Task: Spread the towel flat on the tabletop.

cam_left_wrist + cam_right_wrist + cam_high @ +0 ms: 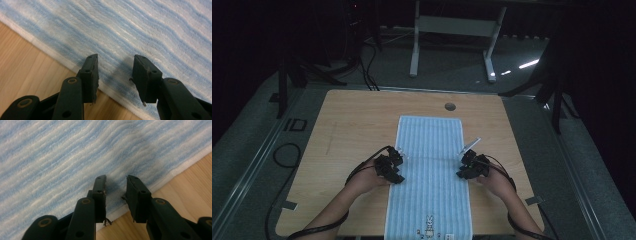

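A long blue-and-white striped towel (432, 165) lies flat down the middle of the wooden table (352, 125), its near end hanging over the front edge. My left gripper (399, 159) hovers at the towel's left edge, about halfway along. In the left gripper view the left gripper (115, 58) has its jaws apart just above the white hem (45, 48), with nothing between them. My right gripper (465, 161) is at the towel's right edge, opposite the left. In the right gripper view the right gripper (116, 178) is open over the striped cloth (62, 157), close to the hem.
A small round hole (450, 106) sits in the tabletop beyond the towel's far end. A small rabbit print (429, 222) marks the towel's near end. Bare wood lies on both sides of the towel. A white desk frame (457, 30) and cables (287, 155) are on the floor.
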Action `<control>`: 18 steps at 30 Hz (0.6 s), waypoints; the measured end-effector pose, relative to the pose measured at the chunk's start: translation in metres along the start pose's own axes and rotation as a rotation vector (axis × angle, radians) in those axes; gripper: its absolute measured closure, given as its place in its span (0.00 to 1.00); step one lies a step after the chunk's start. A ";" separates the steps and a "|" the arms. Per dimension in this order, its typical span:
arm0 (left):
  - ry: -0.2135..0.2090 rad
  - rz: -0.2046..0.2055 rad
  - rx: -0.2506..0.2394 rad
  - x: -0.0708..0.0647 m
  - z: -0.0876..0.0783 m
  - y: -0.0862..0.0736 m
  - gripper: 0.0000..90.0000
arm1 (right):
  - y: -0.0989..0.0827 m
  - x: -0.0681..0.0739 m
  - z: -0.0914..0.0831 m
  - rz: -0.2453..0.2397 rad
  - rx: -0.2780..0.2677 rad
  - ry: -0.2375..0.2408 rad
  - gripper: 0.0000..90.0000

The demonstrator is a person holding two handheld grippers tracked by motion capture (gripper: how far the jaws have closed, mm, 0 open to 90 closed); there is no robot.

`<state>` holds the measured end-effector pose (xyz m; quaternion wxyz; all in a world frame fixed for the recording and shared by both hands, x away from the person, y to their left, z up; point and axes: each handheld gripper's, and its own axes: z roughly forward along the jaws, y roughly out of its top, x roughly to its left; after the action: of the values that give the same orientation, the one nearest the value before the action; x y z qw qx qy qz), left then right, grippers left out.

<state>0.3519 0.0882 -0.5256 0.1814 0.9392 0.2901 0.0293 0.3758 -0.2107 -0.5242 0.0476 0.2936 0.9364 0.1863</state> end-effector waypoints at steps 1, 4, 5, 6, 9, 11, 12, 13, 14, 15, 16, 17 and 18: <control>0.001 0.007 0.002 -0.001 0.001 0.003 0.60 | -0.001 -0.003 0.000 0.007 -0.003 -0.001 0.77; -0.006 0.021 0.005 -0.006 0.004 0.011 0.60 | -0.006 -0.012 -0.003 0.034 -0.003 -0.006 0.77; -0.003 0.026 0.004 -0.008 0.006 0.014 0.60 | -0.007 -0.015 -0.003 0.043 -0.005 -0.006 0.77; -0.003 0.038 0.007 -0.010 0.006 0.016 0.60 | -0.009 -0.018 -0.004 0.055 -0.008 0.001 0.77; -0.018 0.046 -0.004 -0.015 0.009 0.020 0.59 | -0.015 -0.025 -0.007 0.078 -0.006 0.002 0.77; -0.021 0.053 0.004 -0.016 0.009 0.022 0.59 | -0.016 -0.026 -0.008 0.083 -0.002 -0.001 0.77; -0.016 0.053 0.002 -0.016 0.008 0.025 0.59 | -0.017 -0.028 -0.008 0.090 0.002 0.004 0.75; -0.014 0.051 -0.005 -0.016 0.007 0.026 0.59 | -0.017 -0.028 -0.011 0.089 0.015 0.004 0.74; -0.006 0.047 -0.014 -0.015 0.006 0.027 0.59 | -0.016 -0.028 -0.013 0.087 0.014 -0.002 0.73; 0.010 0.038 -0.028 -0.013 0.004 0.029 0.59 | -0.014 -0.028 -0.019 0.086 -0.005 -0.002 0.72; 0.024 0.026 -0.042 -0.010 0.001 0.031 0.59 | -0.014 -0.028 -0.019 0.086 -0.005 -0.002 0.72; 0.037 0.012 -0.057 -0.007 -0.001 0.033 0.60 | -0.012 -0.029 -0.024 0.092 -0.020 -0.013 0.72; 0.037 0.012 -0.057 -0.007 -0.001 0.033 0.61 | -0.012 -0.029 -0.024 0.092 -0.020 -0.013 0.72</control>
<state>0.3637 0.0596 -0.5130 0.2026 0.9346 0.2869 0.0561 0.3889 -0.2440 -0.5074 0.0479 0.3371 0.9196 0.1958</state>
